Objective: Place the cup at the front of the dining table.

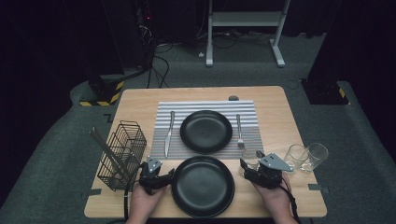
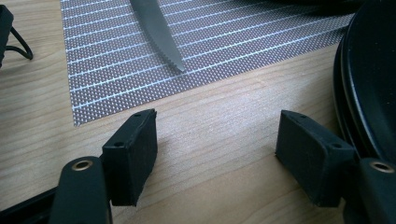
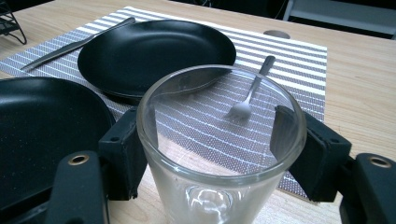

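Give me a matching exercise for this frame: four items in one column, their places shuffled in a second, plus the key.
Items:
1. knife
2. fork
3. glass
4. wire basket

Places:
A. between the jaws of the right gripper
B. on the placemat, right of the far plate
C. at the table's left edge
D. on the placemat, left of the far plate

Pairs: 1-D, 2-B, 3-A, 4-C

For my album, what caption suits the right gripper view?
Right gripper straddles a clear glass beside two black plates.
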